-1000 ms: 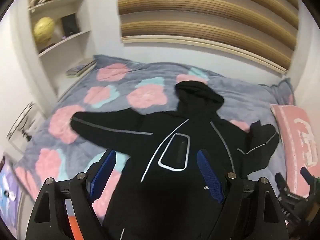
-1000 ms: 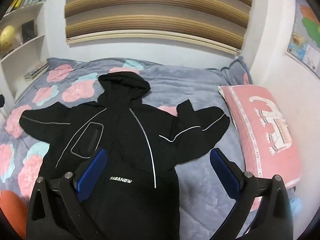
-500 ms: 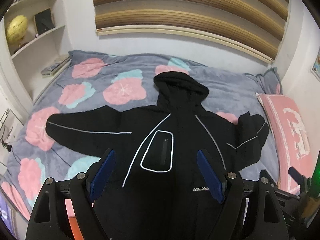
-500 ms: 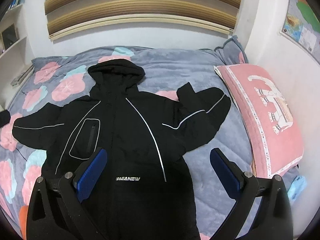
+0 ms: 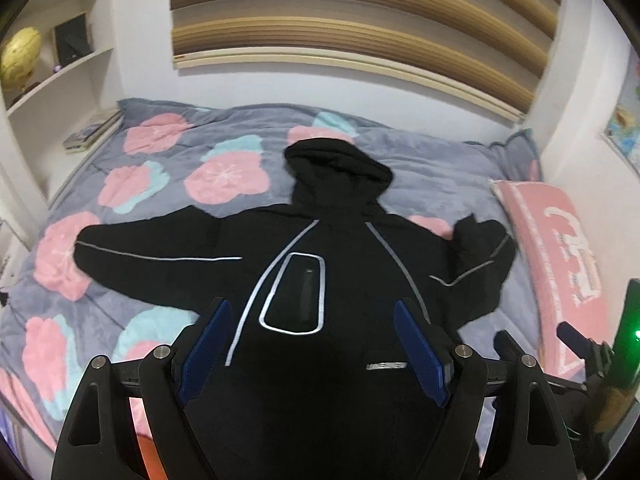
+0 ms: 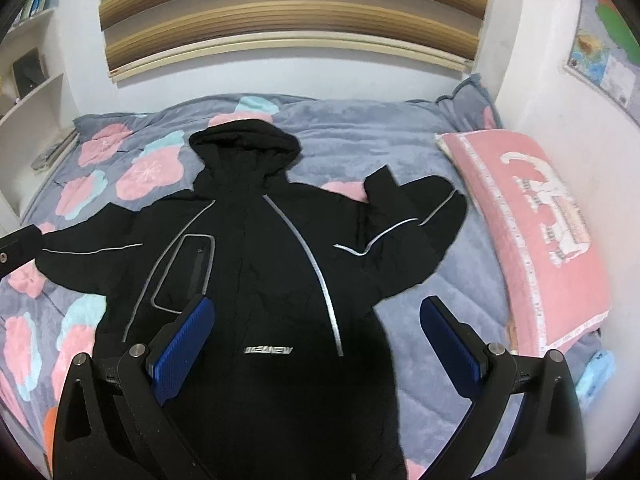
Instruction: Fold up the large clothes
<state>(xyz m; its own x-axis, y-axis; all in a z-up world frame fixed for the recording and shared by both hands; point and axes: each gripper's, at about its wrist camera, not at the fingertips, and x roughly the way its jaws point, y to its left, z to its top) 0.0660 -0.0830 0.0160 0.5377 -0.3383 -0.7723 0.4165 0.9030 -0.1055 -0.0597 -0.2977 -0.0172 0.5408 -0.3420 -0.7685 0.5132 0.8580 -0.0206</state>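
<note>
A black hooded jacket point(image 5: 336, 248) with grey piping lies face up on the bed, hood at the far end; it also shows in the right wrist view point(image 6: 256, 248). Its left sleeve point(image 5: 152, 256) lies stretched out flat. Its right sleeve point(image 6: 408, 216) is bent, cuff pointing up toward the hood. My left gripper point(image 5: 312, 344) is open and empty above the jacket's lower body. My right gripper point(image 6: 316, 340) is open and empty above the jacket's lower right side. Neither touches the cloth.
The bed has a grey blanket point(image 5: 224, 160) with pink and teal flowers. A pink pillow point(image 6: 528, 232) lies along the right wall. White shelves point(image 5: 52, 76) with a globe stand at the left. The other gripper's tip point(image 5: 580, 340) shows at lower right.
Both grippers have swung and shifted slightly over the jacket, so the view has turned. The jacket has not moved. Both grippers stay open.
</note>
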